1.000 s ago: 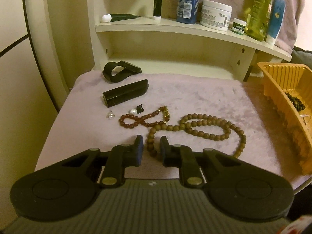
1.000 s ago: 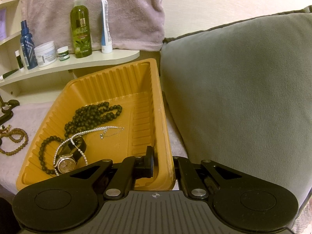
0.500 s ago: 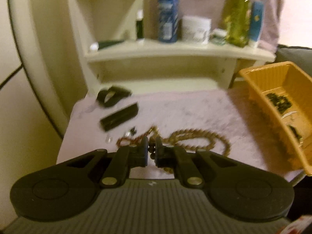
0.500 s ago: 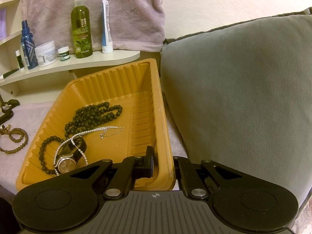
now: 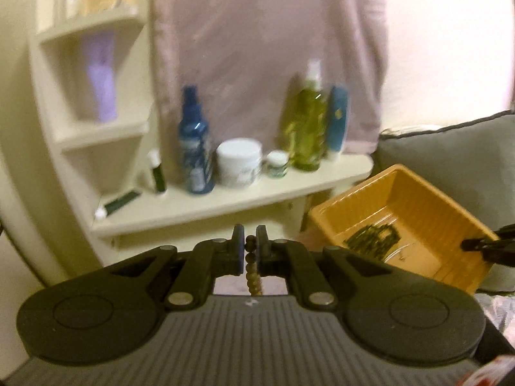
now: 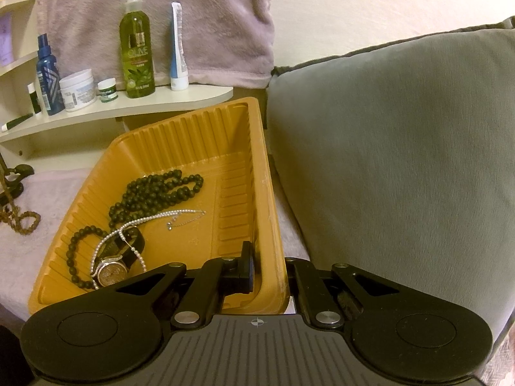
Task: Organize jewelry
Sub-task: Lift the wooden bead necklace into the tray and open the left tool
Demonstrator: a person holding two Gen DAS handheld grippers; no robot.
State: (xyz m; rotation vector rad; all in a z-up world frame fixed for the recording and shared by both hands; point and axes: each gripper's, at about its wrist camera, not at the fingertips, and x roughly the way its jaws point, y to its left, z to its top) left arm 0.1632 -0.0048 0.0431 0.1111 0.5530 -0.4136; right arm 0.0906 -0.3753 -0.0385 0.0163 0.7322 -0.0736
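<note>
Brown bead necklace [image 5: 252,276] hangs pinched in your left gripper [image 5: 250,247]; orange tray [image 5: 415,199] lies right, its near-right rim clamped by right gripper [image 6: 268,268].

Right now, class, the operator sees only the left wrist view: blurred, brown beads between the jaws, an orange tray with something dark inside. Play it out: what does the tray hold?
Observer: The right wrist view shows the orange tray holding a black bead necklace, a thin pearl strand and a wristwatch.
Operator: Is anything gripping the tray?
Observer: Yes; the right gripper is shut on its near right wall, one jaw inside, one outside.
Operator: Are my beads clear of the cloth?
Observer: No; the lower end of the brown bead strand lies bunched on the cloth.
</note>
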